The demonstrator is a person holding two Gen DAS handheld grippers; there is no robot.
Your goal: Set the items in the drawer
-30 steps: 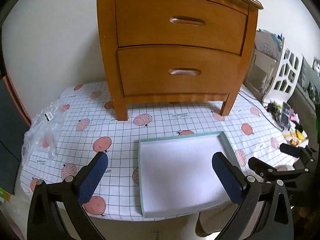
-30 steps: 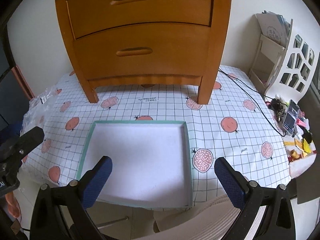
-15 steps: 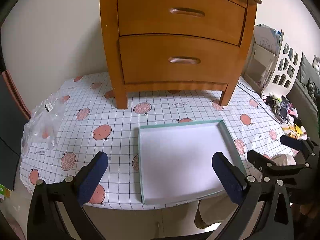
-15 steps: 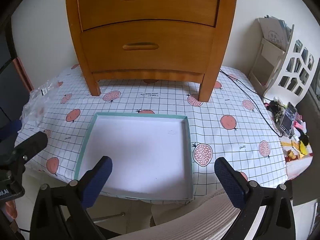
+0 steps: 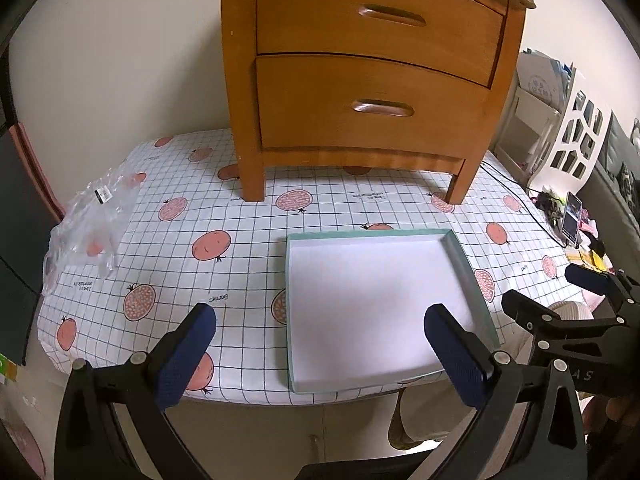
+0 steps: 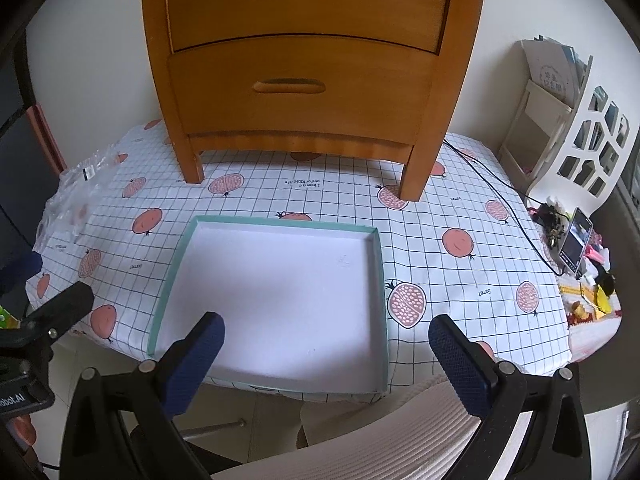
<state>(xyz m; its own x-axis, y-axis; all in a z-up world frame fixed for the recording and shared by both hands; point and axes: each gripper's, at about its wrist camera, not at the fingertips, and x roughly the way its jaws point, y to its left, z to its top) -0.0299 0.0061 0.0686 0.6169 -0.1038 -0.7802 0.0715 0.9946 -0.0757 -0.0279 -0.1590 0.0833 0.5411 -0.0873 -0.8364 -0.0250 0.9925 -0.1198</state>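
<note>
A wooden nightstand (image 5: 372, 80) (image 6: 304, 64) stands at the back of the table, both its drawers closed; the lower drawer (image 5: 372, 112) (image 6: 296, 92) has a recessed handle. In front of it lies an empty shallow tray (image 5: 372, 384) (image 6: 264, 386) with a teal rim and white floor. My left gripper (image 5: 320, 356) hovers open over the table's near edge, nothing between its blue pads. My right gripper (image 6: 328, 364) is open too, above the tray's near edge, holding nothing. The right gripper (image 5: 568, 308) also shows at the right of the left wrist view.
A crumpled clear plastic bag (image 5: 88, 224) (image 6: 76, 196) lies at the table's left edge. A black cable (image 6: 500, 196) runs over the right side to a phone (image 6: 576, 240) and clutter. A white cut-out shelf (image 6: 576, 136) stands right. The chequered tablecloth (image 5: 224, 280) covers the table.
Both grippers have drawn back and risen; the nightstand and tray look farther away and more of the table's near edge shows. Both stay open and empty.
</note>
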